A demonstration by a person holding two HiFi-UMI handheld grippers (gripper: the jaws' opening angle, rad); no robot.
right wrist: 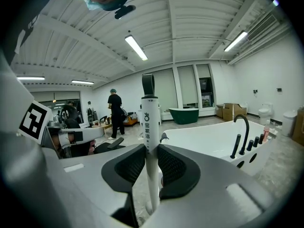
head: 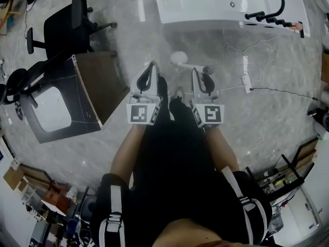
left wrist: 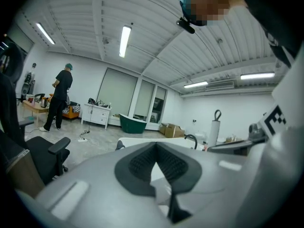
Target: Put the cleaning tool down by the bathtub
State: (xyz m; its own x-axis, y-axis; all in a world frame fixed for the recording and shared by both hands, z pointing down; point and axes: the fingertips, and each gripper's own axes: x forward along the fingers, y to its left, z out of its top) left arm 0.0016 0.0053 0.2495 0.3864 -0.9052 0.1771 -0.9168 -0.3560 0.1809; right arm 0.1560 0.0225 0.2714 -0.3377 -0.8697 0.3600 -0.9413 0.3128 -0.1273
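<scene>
Right gripper view showed your right gripper (right wrist: 151,166) clamped on the white handle of the tool (right wrist: 148,120), which stood upright between its pads with the bathtub (right wrist: 209,139) close ahead, while your left gripper (left wrist: 160,167) had its jaws together, empty.

The cleaning tool (right wrist: 147,122), a slim white handle with print on it and a dark loop on top, stands upright, clamped in the right gripper (right wrist: 151,167). The white bathtub (head: 205,6) stands at 1 o'clock of it.
</scene>
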